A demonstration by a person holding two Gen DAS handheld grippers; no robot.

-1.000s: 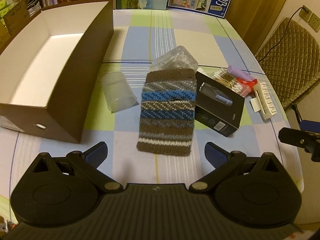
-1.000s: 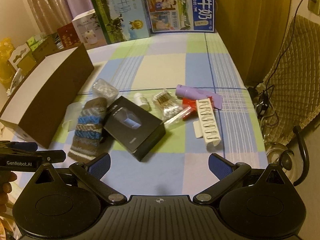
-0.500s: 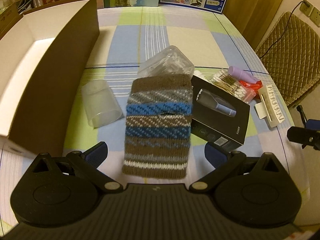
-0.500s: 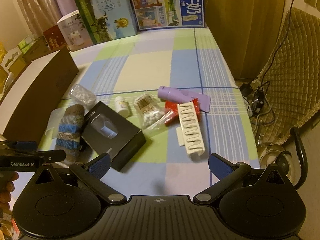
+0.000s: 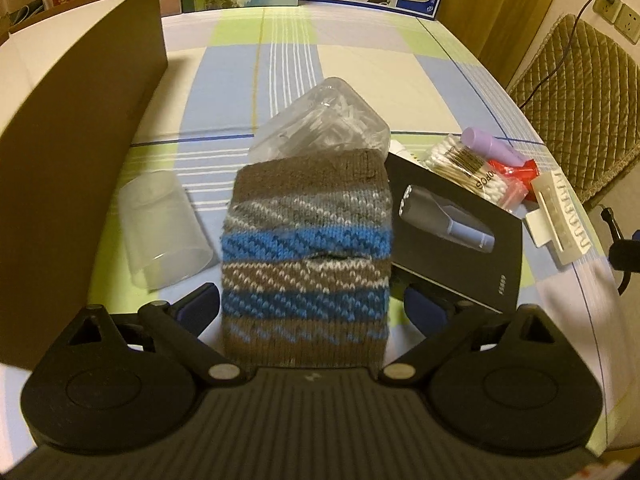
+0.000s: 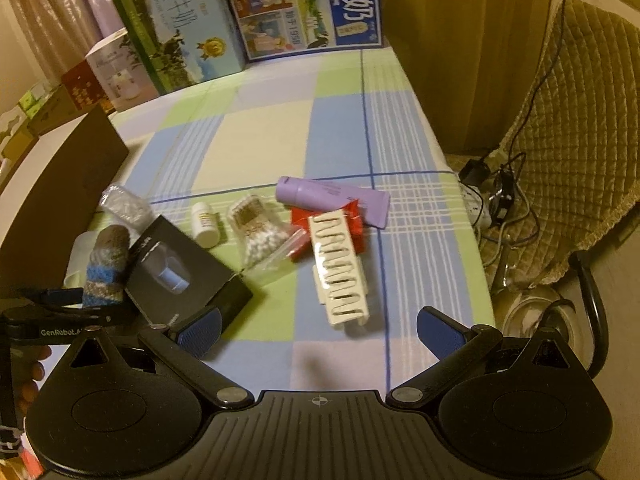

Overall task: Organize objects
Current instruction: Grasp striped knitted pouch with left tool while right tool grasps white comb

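Note:
A knitted pouch [image 5: 308, 240], striped brown, blue and grey, lies on the checked tablecloth. My left gripper [image 5: 312, 308] straddles its near end with the jaws closing. The blue pads [image 5: 200, 306] stand just off its sides and are not pressing. Behind the pouch is a clear plastic box [image 5: 320, 124], to its left a translucent cup [image 5: 164, 228], to its right a black carton [image 5: 452, 240]. My right gripper [image 6: 319, 332] is open and empty, low over the cloth just short of a white comb-like clip [image 6: 340, 268]. The left gripper [image 6: 60, 308] shows at that view's left edge.
A large brown cardboard box [image 5: 72, 140] stands open at the left. Right of the carton lie a bag of cotton swabs [image 6: 260, 232], a small white bottle [image 6: 205, 224], a purple tube [image 6: 332, 196] and a red packet [image 6: 356, 224]. Milk cartons [image 6: 304, 8] line the back; a chair [image 6: 580, 140] stands beyond the right edge.
The left gripper came forward and down until the knitted pouch lies between its fingers. The right gripper moved forward and lower toward the white clip.

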